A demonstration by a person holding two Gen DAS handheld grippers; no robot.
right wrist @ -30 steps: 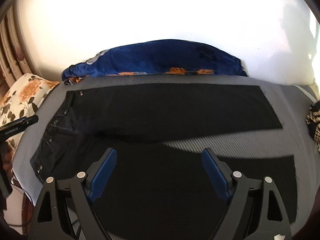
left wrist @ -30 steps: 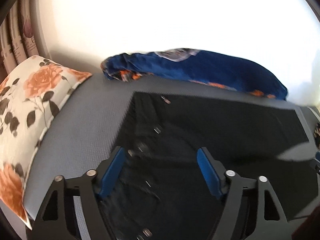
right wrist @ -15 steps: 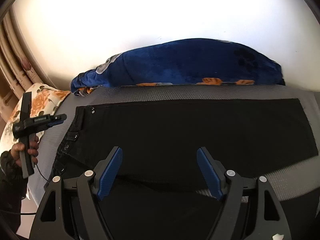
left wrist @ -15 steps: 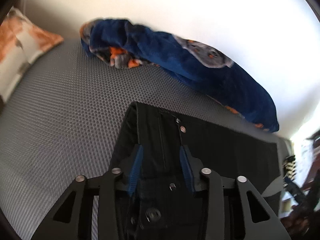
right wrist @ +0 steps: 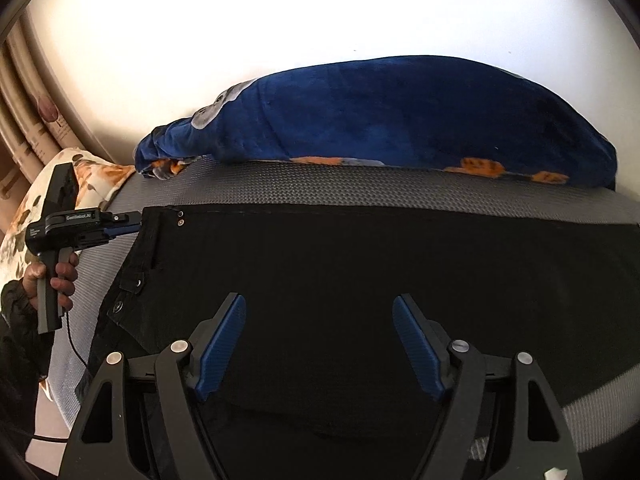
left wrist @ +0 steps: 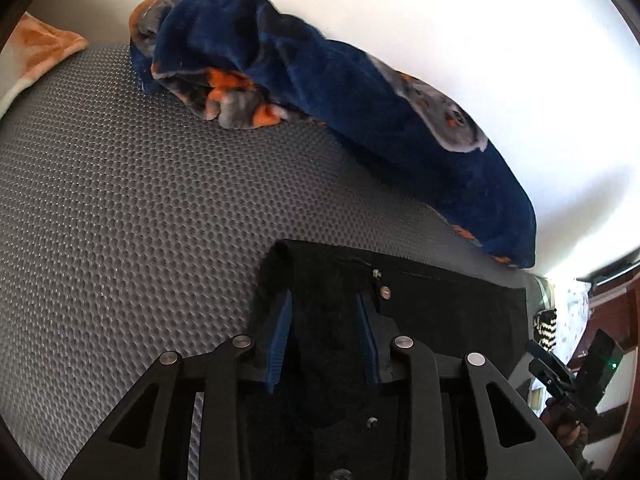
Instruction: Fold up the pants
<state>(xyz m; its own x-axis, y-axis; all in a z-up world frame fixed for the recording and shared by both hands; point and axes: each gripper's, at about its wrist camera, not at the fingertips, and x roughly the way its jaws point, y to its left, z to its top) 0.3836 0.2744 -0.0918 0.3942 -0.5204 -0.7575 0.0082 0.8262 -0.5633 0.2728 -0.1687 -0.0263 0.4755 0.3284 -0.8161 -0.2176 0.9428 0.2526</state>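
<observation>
Black pants (right wrist: 360, 280) lie flat on a grey textured mattress (left wrist: 120, 200), waistband to the left, one leg folded over the other. My left gripper (left wrist: 324, 308) is shut on the waistband corner of the pants (left wrist: 440, 312), near two metal buttons (left wrist: 385, 291). It also shows in the right wrist view (right wrist: 120, 226), at the pants' far-left corner. My right gripper (right wrist: 320, 320) is open and empty, hovering over the middle of the pants.
A rolled blue blanket (right wrist: 400, 120) with orange and grey print lies along the white wall behind the pants; it also shows in the left wrist view (left wrist: 360, 100). A floral pillow (right wrist: 36, 208) sits at the left end. Grey mattress (right wrist: 580, 408) shows at front right.
My left gripper closed on the waistband and carried it toward the back, laying one leg over the other. My right gripper moved closer over the pants and stayed open.
</observation>
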